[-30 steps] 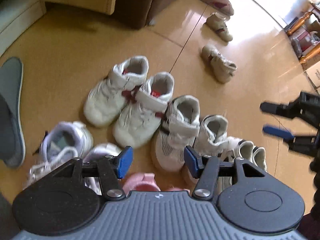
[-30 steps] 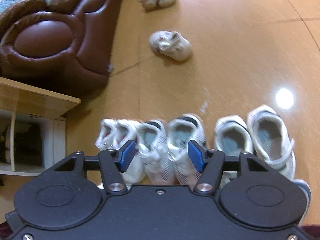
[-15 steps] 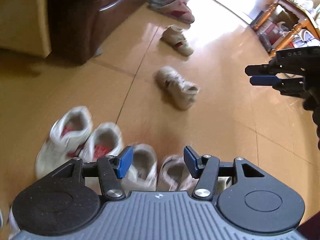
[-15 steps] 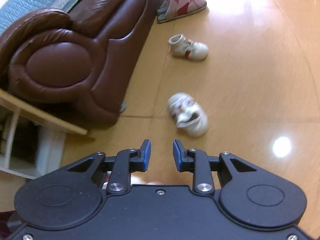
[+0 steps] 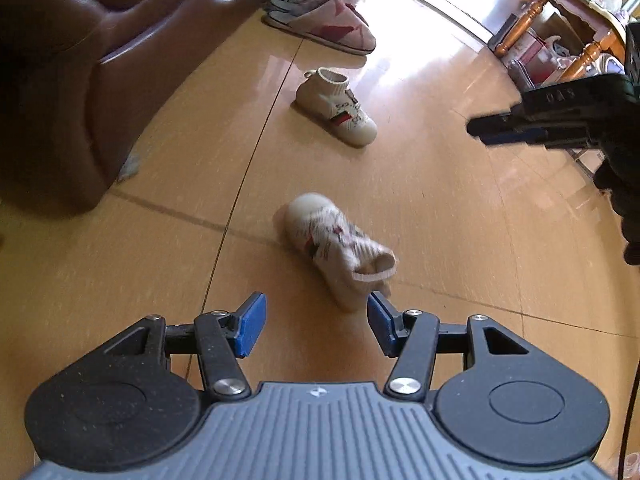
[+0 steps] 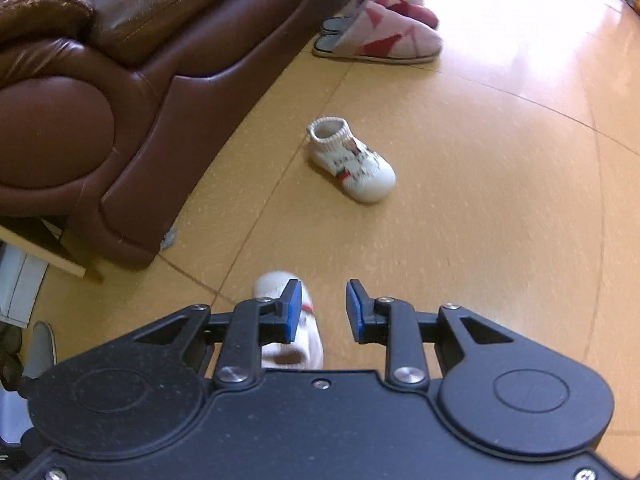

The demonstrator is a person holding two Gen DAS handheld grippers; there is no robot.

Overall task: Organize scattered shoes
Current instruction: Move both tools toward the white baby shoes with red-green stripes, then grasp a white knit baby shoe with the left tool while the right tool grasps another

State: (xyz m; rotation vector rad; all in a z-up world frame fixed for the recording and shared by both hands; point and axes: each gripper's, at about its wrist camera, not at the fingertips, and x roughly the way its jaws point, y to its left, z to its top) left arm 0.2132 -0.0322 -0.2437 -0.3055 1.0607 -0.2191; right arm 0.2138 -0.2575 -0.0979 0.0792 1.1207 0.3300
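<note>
Two small cream sock shoes with red marks lie apart on the tan floor. The near shoe lies on its side, cuff toward my left gripper, which hovers just short of it, open and empty. Farther off the far shoe stands upright. My right gripper hangs at the right of that view. In the right wrist view the right gripper has its jaws narrowed but apart, with nothing between them. The near shoe lies on the floor below its left finger, and the far shoe lies ahead.
A brown leather sofa fills the left side. A pair of pink and red slippers sits beyond the far shoe by the sofa's end. Wooden furniture legs stand at the far right. A pale shelf unit stands at the left edge.
Both grippers swept away from the row of white shoes, now out of view, toward the two sock shoes. The right jaws narrowed from wide to a small gap. The left jaws kept their width.
</note>
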